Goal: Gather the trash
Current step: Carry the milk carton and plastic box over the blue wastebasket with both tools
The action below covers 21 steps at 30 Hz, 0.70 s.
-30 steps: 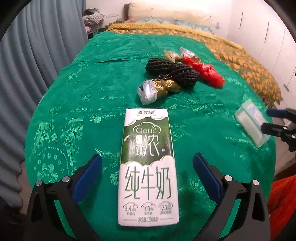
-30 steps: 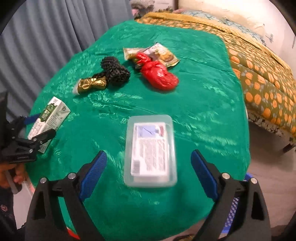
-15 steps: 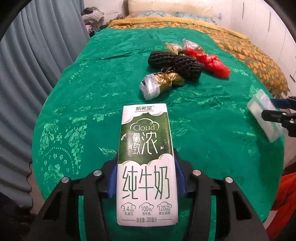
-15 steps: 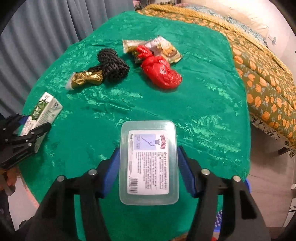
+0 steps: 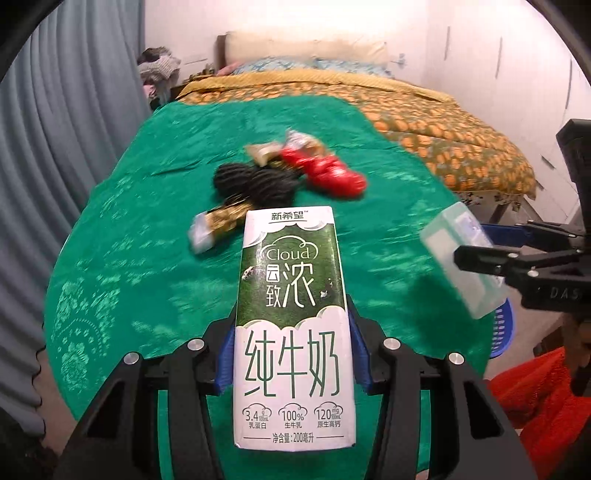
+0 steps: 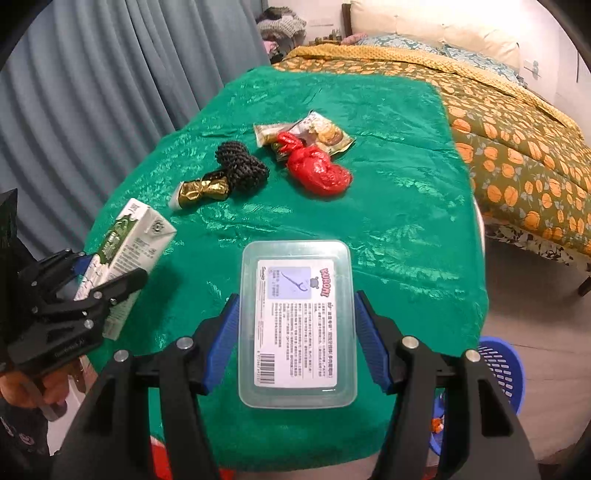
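1. Milk carton (image 5: 293,321) is clamped in the left gripper (image 5: 291,354), lifted above the green worktop (image 5: 147,258)
2. Clear plastic box (image 6: 297,325) is clamped in the right gripper (image 6: 297,332)
3. Red bag (image 6: 317,171), black netting (image 6: 242,166) and wrappers lie mid-worktop

— What sort of place is this?
— A home bedroom: a bed (image 6: 509,147) with an orange-patterned quilt and pillows (image 6: 439,35) lies far right, grey curtains (image 6: 92,92) hang left, clothes (image 6: 280,24) are heaped far back.
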### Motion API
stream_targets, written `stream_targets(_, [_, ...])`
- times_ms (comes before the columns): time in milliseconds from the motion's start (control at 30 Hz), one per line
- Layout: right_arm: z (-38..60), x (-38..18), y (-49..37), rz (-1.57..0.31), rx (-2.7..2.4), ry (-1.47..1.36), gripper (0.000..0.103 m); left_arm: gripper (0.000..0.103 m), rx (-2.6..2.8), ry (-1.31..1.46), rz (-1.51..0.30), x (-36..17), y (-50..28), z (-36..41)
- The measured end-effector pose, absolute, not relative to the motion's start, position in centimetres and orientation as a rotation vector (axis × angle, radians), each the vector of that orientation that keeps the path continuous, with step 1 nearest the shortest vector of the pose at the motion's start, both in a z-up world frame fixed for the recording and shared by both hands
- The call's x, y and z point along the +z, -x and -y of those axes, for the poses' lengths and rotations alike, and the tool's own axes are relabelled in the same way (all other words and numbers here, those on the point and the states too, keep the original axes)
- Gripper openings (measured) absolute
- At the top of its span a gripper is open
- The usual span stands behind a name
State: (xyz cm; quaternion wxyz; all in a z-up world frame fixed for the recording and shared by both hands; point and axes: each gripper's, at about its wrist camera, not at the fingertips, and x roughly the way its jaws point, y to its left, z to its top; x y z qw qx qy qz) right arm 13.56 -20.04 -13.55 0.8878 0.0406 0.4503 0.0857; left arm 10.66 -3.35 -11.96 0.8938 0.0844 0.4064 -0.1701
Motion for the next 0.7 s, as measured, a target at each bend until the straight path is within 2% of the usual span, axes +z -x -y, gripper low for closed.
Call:
stream_targets(467, [23.8, -12.9, -12.0, -0.879, 0.161, -0.146, 0.059, 0.048, -0.411, -0.236, -0.817, -11.5, -10.2, 9.5])
stream_targets(700, [29.7, -13.0, -10.2, -0.868, 0.06, -0.167, 0.059, 0.048, -0.543, -0.221, -0.862, -12.0, -9.6, 13.7])
